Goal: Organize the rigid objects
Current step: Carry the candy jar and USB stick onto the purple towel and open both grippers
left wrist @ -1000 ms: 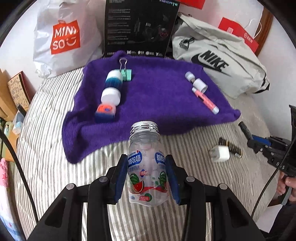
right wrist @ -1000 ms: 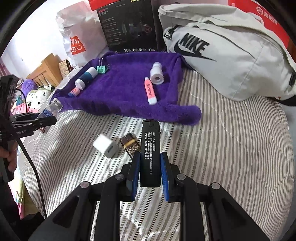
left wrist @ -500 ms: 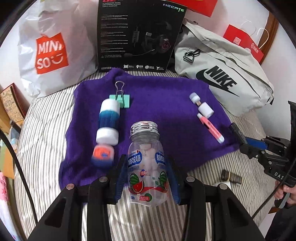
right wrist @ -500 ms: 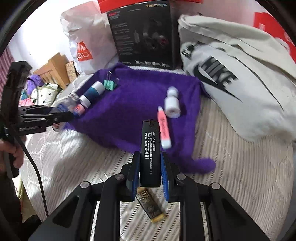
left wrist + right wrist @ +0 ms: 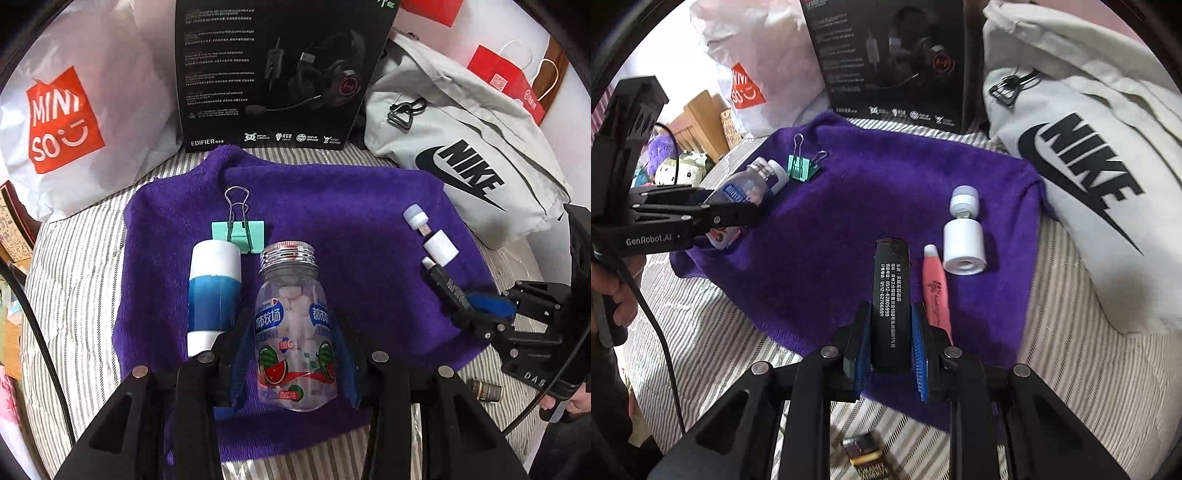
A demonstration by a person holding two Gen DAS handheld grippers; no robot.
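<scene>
My left gripper point(image 5: 293, 354) is shut on a clear candy bottle point(image 5: 293, 325) with a silver cap, held over the purple towel point(image 5: 332, 192) beside a blue and white tube point(image 5: 214, 291). A green binder clip point(image 5: 239, 232) lies just beyond. My right gripper point(image 5: 890, 343) is shut on a black lighter point(image 5: 891, 295), held over the towel's near right part point(image 5: 849, 206), next to a pink lip balm point(image 5: 936, 291) and a white charger plug point(image 5: 964, 240). The left gripper with the bottle also shows in the right wrist view point(image 5: 738, 199).
A black headset box point(image 5: 273, 74), a white Miniso bag point(image 5: 66, 122) and a grey Nike bag point(image 5: 461, 155) stand along the back of the striped bed point(image 5: 74, 280). A small dark and gold item point(image 5: 866, 454) lies on the bed under my right gripper.
Both grippers have moved forward from the striped bed to over the purple towel, each still holding its object. The white adapter on the bed has dropped out of view.
</scene>
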